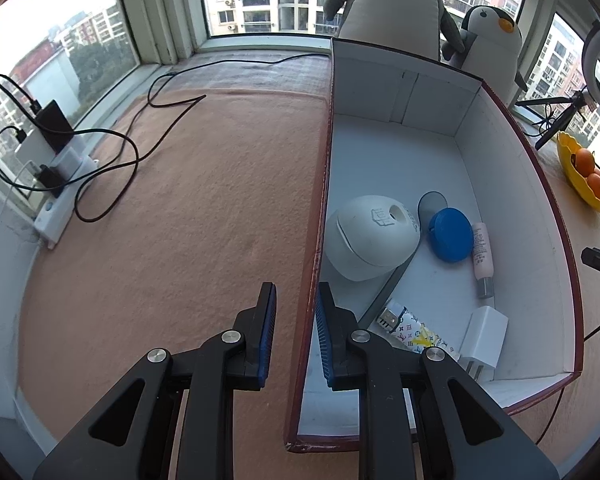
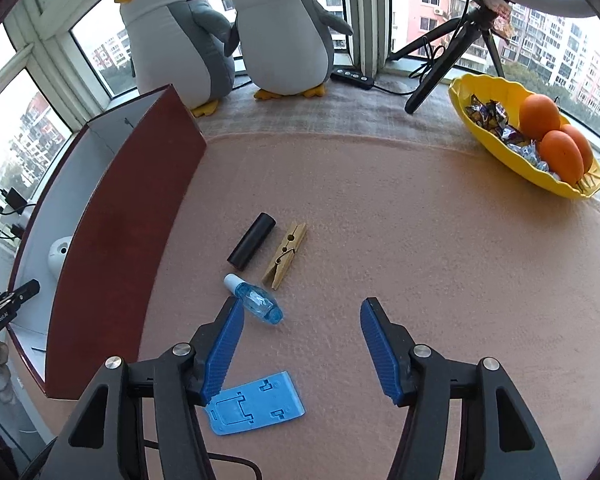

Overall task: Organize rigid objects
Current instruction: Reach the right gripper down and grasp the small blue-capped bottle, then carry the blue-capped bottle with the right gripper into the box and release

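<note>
The box (image 1: pixel 512 200), red-brown outside and white inside, sits on the peach cloth (image 1: pixel 188 216). Inside it lie a white domed gadget (image 1: pixel 370 238), a blue round case (image 1: pixel 451 234) just right of it, a pale pink tube (image 1: pixel 481 252), a white charger plug (image 1: pixel 485 334) and a patterned lighter (image 1: pixel 412 330) nearer me. My left gripper (image 1: pixel 296 332) straddles the box's near left wall, one finger outside and one inside, jaws only a narrow gap apart; whether the pads actually press the wall I cannot tell.

Right of the box, on the cloth, wait a black cylinder (image 2: pixel 251 247), a wooden clothespin (image 2: pixel 285 255) beside it, a small clear blue bottle (image 2: pixel 257 300) nearer, and a flat blue plastic stand (image 2: pixel 256 404) nearest. My right gripper (image 2: pixel 300 344) hangs over these with jaws about half open, holding nothing; its left finger overlaps the stand's edge.

Farther off stand two plush penguins (image 2: pixel 284 36), a tripod (image 2: pixel 452 48) and a yellow bowl (image 2: pixel 476 120) of oranges (image 2: pixel 540 116).
</note>
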`<state>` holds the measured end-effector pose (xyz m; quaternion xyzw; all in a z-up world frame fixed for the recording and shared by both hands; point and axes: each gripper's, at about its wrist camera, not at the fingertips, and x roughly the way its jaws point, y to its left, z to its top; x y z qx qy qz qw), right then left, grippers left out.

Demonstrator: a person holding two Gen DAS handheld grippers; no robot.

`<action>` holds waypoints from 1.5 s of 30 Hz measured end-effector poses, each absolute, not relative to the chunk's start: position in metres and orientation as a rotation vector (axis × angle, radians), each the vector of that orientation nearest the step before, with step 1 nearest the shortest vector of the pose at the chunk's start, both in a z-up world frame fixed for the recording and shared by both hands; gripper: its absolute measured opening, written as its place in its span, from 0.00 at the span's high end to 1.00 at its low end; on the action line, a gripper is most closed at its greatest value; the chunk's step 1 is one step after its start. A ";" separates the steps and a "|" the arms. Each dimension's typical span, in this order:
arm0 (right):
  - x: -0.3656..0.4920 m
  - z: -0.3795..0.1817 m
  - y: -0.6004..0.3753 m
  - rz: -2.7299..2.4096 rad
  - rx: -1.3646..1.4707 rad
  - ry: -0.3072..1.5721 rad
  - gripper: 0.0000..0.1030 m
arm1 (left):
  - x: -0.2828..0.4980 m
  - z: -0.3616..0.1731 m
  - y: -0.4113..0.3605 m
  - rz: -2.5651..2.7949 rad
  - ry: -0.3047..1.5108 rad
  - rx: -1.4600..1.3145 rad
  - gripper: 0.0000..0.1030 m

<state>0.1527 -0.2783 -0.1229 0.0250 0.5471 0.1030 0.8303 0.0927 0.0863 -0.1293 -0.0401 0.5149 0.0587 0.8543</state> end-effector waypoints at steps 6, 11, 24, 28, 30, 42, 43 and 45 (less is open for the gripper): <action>0.157 -0.134 -0.256 0.287 -0.017 1.179 0.55 | 0.092 -0.129 0.087 0.131 1.087 -0.084 0.81; 0.163 -0.144 -0.240 0.329 -0.090 1.199 0.62 | 0.092 -0.129 0.088 0.138 1.089 -0.087 0.81; 0.171 -0.161 -0.220 0.372 -0.188 1.248 0.78 | 0.092 -0.132 0.090 0.149 1.097 -0.097 0.81; 0.170 -0.164 -0.213 0.370 -0.227 1.245 0.79 | 0.092 -0.131 0.090 0.147 1.096 -0.098 0.81; 0.170 -0.168 -0.209 0.369 -0.251 1.250 0.84 | 0.092 -0.131 0.090 0.145 1.095 -0.099 0.81; 0.161 -0.161 -0.213 0.348 -0.214 1.209 0.85 | 0.091 -0.130 0.088 0.132 1.086 -0.102 0.81; 0.159 -0.159 -0.214 0.345 -0.206 1.203 0.85 | 0.091 -0.130 0.088 0.131 1.085 -0.102 0.81; 0.153 -0.154 -0.216 0.341 -0.184 1.191 0.85 | 0.091 -0.130 0.088 0.129 1.083 -0.102 0.81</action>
